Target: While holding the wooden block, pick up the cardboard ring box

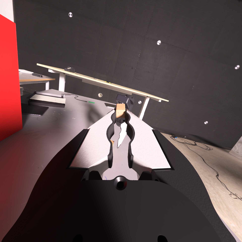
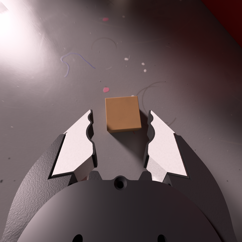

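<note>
My left gripper (image 1: 120, 112) is shut on a pale wooden block (image 1: 120, 111), pinched at the fingertips and held above the grey table (image 1: 65, 117). Behind the block, the other gripper (image 1: 125, 101) shows as a dark grey body pointing down. A sliver of the brown cardboard ring box (image 1: 112, 142) shows between my left fingers. In the right wrist view, the cardboard ring box (image 2: 122, 113) sits on the table, a plain brown cube seen from above. My right gripper (image 2: 120, 112) is open above it, one fingertip on each side, apart from it.
A red panel (image 1: 7, 78) stands at the left. A clipboard with paper (image 1: 47, 99), a dark tray and a cable lie on the far part of the table. A tan desk (image 1: 102, 83) stands before a dark wall. The table edge falls off at the right to a wooden floor (image 1: 196, 176).
</note>
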Tool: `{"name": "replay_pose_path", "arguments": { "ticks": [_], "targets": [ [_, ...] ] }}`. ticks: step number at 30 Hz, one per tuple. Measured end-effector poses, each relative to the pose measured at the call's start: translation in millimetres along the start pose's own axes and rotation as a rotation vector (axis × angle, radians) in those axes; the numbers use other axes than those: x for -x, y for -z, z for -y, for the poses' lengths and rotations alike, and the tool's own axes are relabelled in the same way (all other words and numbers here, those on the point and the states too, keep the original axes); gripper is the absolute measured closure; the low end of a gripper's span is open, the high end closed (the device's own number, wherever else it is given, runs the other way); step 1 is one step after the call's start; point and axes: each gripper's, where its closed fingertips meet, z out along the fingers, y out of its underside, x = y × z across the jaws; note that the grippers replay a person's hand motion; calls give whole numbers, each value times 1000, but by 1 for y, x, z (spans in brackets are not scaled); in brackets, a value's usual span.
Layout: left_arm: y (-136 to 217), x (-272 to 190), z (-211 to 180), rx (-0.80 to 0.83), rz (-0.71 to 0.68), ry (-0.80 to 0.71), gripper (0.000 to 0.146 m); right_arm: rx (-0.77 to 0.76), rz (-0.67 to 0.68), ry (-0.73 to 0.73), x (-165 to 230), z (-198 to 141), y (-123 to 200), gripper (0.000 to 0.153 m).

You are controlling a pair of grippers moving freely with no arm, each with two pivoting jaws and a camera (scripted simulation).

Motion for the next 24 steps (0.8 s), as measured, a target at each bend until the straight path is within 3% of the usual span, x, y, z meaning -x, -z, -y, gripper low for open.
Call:
{"name": "replay_pose_path", "arguments": {
  "ticks": [7,14,24],
  "targets": [
    [-4,-3,-1,-52,-61,20,134,72,-15,111,0,-19,-12,80],
    [-8,-1,-10,-51,-84,33,134,16,42,95,-3,-16,-17,93],
    [-12,9,-25,32,-40,16,134,-108,107,-68,-2,13,-16,93]
  ]
}}
